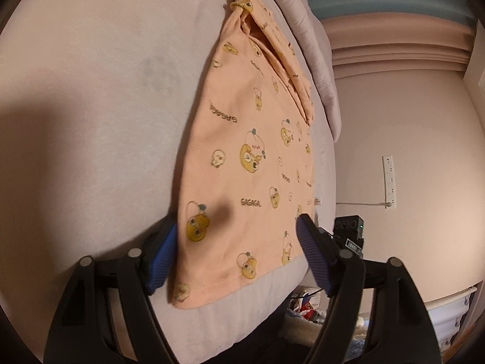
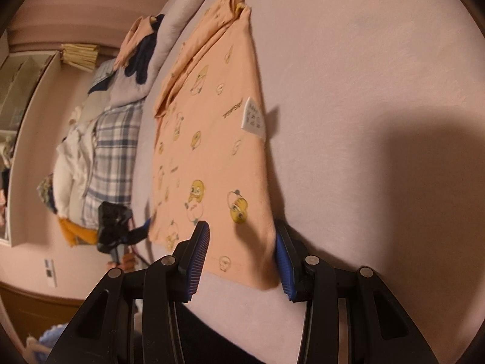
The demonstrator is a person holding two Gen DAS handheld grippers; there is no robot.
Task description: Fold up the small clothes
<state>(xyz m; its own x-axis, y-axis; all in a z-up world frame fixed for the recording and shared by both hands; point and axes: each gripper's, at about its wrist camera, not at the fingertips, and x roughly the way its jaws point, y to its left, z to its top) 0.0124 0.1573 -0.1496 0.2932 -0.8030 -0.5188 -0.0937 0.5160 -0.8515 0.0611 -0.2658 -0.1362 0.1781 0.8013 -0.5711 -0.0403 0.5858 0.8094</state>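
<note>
A small peach garment [image 1: 242, 157] printed with yellow cartoon ducks lies flat on a pale pink padded surface [image 1: 91, 106]. Its far end is bunched into a knot-like fold. In the right wrist view the same garment [image 2: 212, 139] shows a white care label [image 2: 254, 118]. My left gripper [image 1: 235, 251] is open, its blue pads either side of the garment's near corner. My right gripper [image 2: 239, 254] is open, straddling the garment's other near corner. The other gripper [image 2: 113, 227] shows at the left in the right wrist view.
A pile of other clothes [image 2: 109, 139], plaid, white and dark blue, lies along the left of the surface in the right wrist view. A pink cushion [image 1: 315, 45] borders the garment's far side. A wall socket strip [image 1: 389, 182] is on the wall.
</note>
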